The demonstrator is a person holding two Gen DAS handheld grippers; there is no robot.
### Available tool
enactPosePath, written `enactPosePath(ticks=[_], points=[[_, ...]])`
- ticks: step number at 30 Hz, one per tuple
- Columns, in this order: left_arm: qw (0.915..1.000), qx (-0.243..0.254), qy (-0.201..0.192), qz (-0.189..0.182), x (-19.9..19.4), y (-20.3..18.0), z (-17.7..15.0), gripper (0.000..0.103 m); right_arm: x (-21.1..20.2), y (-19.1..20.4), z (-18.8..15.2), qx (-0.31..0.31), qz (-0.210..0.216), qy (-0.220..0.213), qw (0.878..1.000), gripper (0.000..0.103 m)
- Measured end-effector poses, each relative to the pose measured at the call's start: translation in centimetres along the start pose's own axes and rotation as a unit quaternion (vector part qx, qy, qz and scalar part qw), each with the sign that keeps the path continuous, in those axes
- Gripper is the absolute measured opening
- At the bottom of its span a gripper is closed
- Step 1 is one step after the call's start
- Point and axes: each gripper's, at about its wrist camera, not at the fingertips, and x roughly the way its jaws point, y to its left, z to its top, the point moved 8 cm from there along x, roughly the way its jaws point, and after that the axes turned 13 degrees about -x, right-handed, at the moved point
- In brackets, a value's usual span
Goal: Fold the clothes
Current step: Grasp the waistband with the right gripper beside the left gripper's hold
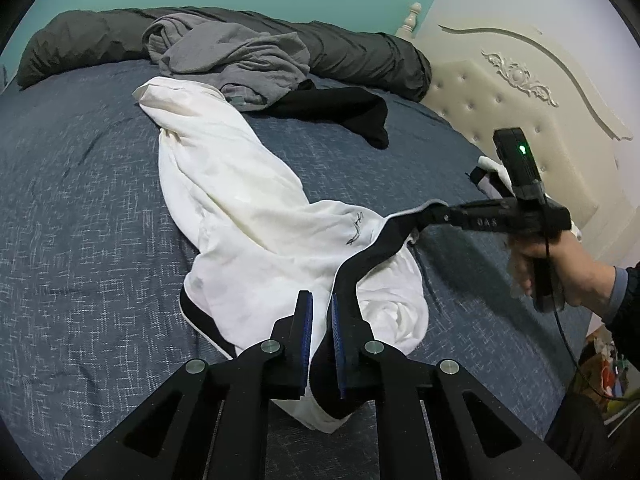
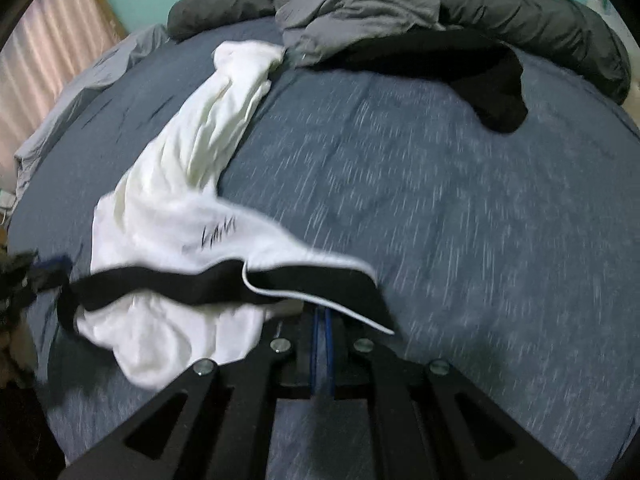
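A white garment (image 1: 240, 208) with a black, white-piped waistband (image 1: 384, 240) lies crumpled lengthwise on the blue bed cover (image 1: 80, 200). My left gripper (image 1: 321, 300) is shut on one end of the waistband, with white cloth and black band pinched between its blue pads. My right gripper (image 1: 434, 210), held by a hand (image 1: 568, 268), is shut on the other end, so the band hangs stretched between the two. In the blurred right wrist view the waistband (image 2: 180, 280) drapes over my right gripper (image 2: 322, 314) and runs left to my left gripper (image 2: 44, 268).
A grey garment (image 1: 232, 56) and a black one (image 1: 348, 112) lie piled at the far side, against a rolled dark duvet (image 1: 360, 48). A cream padded headboard (image 1: 520, 92) stands at the right. A pink curtain (image 2: 52, 52) hangs beyond the bed's left edge.
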Motion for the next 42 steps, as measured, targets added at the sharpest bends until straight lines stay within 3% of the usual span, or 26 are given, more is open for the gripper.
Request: enactPosePath(ticks=[5,11,14,15,16,18,19,22,26,28,30,31,34,36,39,41,42], points=[[1.0,-0.003,0.001,0.002,0.0,0.4,-0.2,0.011,1.7,-1.3,1.0,0.014,-0.013,0.01,1.0,0.003],[1.0,-0.002,0.0,0.004,-0.1,0.4,-0.1,0.011,1.4,-2.9,2.2,0.046,-0.025,-0.016,0.998,0.006],[1.0,-0.002,-0.001,0.001,-0.3,0.2,-0.1,0.019,1.4,-3.1,3.0,0.037,-0.03,-0.022,0.999,0.014],[1.0,-0.002,-0.002,0.0,-0.4,0.1,-0.1,0.025,1.5,-3.0,3.2,0.029,-0.029,-0.022,0.999,0.021],[1.0,-0.002,-0.002,0.0,-0.5,0.1,-0.1,0.027,1.9,-2.7,3.3,0.015,-0.027,-0.015,0.999,0.034],[1.0,-0.003,-0.004,-0.002,-0.6,0.0,-0.1,0.03,2.8,-2.3,3.3,-0.009,-0.03,0.002,1.0,0.043],[1.0,-0.003,-0.004,-0.002,-0.6,0.0,0.0,0.031,3.2,-2.1,3.3,-0.019,-0.033,0.011,0.999,0.043],[1.0,-0.002,0.001,-0.006,-0.5,-0.2,-0.1,0.05,4.1,-1.7,3.2,-0.05,-0.041,0.031,0.997,0.043],[0.9998,0.004,0.015,-0.009,0.3,-0.6,-0.5,0.051,3.9,-1.9,3.0,-0.088,-0.056,0.037,0.994,0.049],[0.9997,0.004,0.024,-0.005,0.9,-0.4,-0.7,0.05,3.8,-2.1,2.4,-0.1,-0.052,0.043,0.993,0.057],[0.9995,0.003,0.032,-0.002,1.4,-0.1,-0.9,0.05,4.0,-2.0,1.6,-0.113,-0.047,0.053,0.991,0.058],[0.9993,0.003,0.037,0.0,1.7,0.0,-1.0,0.05,4.1,-1.9,1.3,-0.121,-0.046,0.057,0.99,0.058],[0.9989,-0.006,0.047,0.0,2.2,0.6,-1.2,0.031,4.4,-1.6,1.0,-0.136,-0.047,0.06,0.988,0.058],[0.9988,-0.005,0.048,0.001,2.3,0.8,-1.2,0.017,4.4,-1.7,1.2,-0.12,-0.035,0.053,0.991,0.058],[0.9989,-0.002,0.048,0.0,2.1,0.8,-1.1,0.009,3.6,-2.2,1.9,-0.068,0.01,0.023,0.997,0.057],[0.999,-0.001,0.045,0.003,1.9,1.0,-1.0,0.006,3.0,-2.8,1.8,-0.041,0.031,0.012,0.999,0.039],[0.999,-0.002,0.044,0.004,1.7,1.2,-0.8,0.005,2.8,-3.1,1.7,-0.03,0.035,0.011,0.999,0.024]])
